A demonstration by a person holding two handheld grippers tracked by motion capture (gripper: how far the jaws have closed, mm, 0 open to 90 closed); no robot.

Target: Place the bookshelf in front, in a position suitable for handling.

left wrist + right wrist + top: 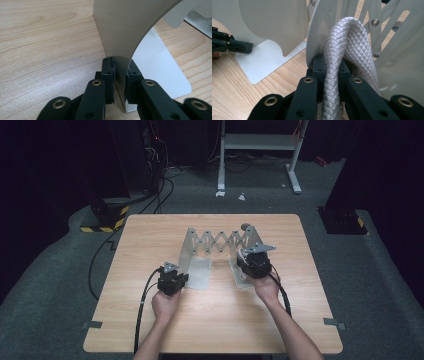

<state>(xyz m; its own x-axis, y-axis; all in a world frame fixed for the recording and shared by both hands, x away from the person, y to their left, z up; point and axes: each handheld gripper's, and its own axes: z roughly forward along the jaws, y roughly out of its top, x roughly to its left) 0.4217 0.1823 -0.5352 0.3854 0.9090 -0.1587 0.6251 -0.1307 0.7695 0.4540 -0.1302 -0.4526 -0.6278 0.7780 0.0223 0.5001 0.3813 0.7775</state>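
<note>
here the expandable metal bookend rack (220, 242) stands just past the table's (150, 320) middle, its scissor lattice partly stretched between two upright end plates. the left gripper (176, 274), at seven o'clock of the rack, has its jaws pinched on the left end plate (120, 32), steadying it. the right gripper (250, 262), at four o'clock, is clamped on a white braided rope (337, 62) draped against the right end plate (317, 30). by my reading the rope is brought to the rack but not yet settled. the high view gives the whole layout; the right gripper view alone makes the rope's weave plain, with the lattice (382, 27) behind.
</note>
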